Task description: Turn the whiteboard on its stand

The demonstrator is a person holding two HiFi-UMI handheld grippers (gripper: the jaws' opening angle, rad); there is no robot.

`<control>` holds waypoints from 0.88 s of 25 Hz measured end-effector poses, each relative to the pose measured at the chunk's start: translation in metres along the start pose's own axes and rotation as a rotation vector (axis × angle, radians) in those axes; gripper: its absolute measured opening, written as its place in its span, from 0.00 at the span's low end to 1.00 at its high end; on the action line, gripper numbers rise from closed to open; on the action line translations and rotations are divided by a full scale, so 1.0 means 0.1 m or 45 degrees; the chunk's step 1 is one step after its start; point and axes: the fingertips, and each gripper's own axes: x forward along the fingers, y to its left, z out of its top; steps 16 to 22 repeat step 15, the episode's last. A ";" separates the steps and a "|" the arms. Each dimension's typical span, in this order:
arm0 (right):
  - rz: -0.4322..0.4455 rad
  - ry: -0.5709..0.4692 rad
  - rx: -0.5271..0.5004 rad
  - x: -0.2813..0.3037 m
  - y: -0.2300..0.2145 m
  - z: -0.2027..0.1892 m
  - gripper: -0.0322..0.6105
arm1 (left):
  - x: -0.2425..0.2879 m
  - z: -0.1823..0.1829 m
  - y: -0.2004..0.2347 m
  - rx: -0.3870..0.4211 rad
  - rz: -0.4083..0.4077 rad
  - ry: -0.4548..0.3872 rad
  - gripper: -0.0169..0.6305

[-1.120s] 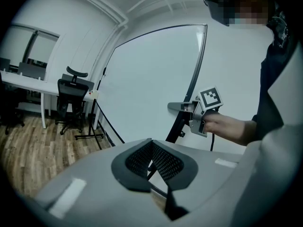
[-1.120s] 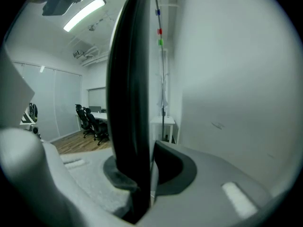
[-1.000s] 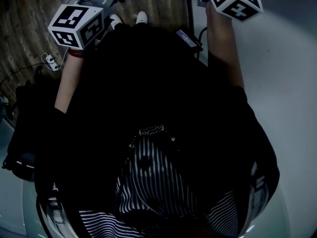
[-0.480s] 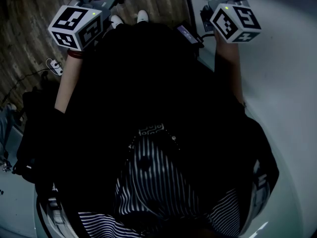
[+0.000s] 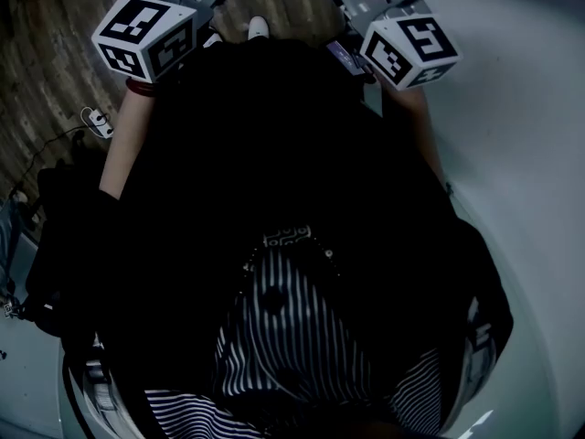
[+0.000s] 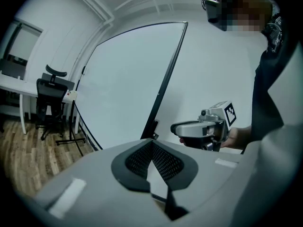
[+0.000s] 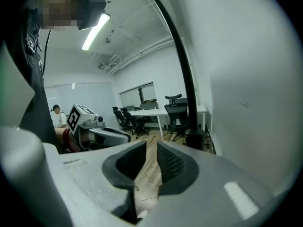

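The whiteboard [image 6: 123, 84] is a large white panel with a black frame edge [image 6: 165, 79], standing upright ahead of me. In the right gripper view its surface [image 7: 246, 79] fills the right side, and the black edge [image 7: 182, 70] rises just beyond the jaws. My right gripper [image 7: 150, 150] is open with nothing between its jaws, a little short of that edge. My left gripper [image 6: 151, 143] is shut on nothing, its tips touching, away from the board. The head view shows both marker cubes [image 5: 146, 35] [image 5: 409, 51] above my dark clothing, with the board [image 5: 521, 154] at the right.
Wooden floor [image 6: 23, 160] lies to the left. An office chair [image 6: 47, 98] and a white desk [image 6: 14, 82] stand at the far left, next to the stand's black legs [image 6: 75, 136]. More chairs [image 7: 177, 112] and desks [image 7: 156, 111] stand behind, and a person [image 7: 57, 113] is far off.
My right gripper has let go of the whiteboard's black edge, opened and drawn back. The board's edge now stands further left in the left gripper view. The left gripper stays shut.
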 end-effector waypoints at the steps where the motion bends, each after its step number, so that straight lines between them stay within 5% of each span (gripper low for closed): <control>1: 0.029 -0.001 0.016 0.08 0.03 0.00 0.17 | -0.04 -0.02 0.04 -0.002 0.011 0.002 0.03; 4: 0.112 0.037 0.012 0.36 0.19 -0.09 0.17 | -0.23 -0.14 0.15 -0.044 0.039 -0.006 0.03; 8: 0.239 0.078 -0.065 0.45 0.38 -0.21 0.17 | -0.41 -0.20 0.22 -0.300 0.128 -0.178 0.03; 11: 0.355 0.083 -0.057 0.42 0.65 -0.27 0.17 | -0.61 -0.31 0.12 -0.202 0.253 -0.103 0.03; 15: 0.469 0.148 -0.130 0.90 0.88 -0.28 0.17 | -0.84 -0.22 0.29 -0.143 0.296 -0.101 0.03; 22: 0.469 0.148 -0.130 0.90 0.88 -0.28 0.17 | -0.84 -0.22 0.29 -0.143 0.296 -0.101 0.03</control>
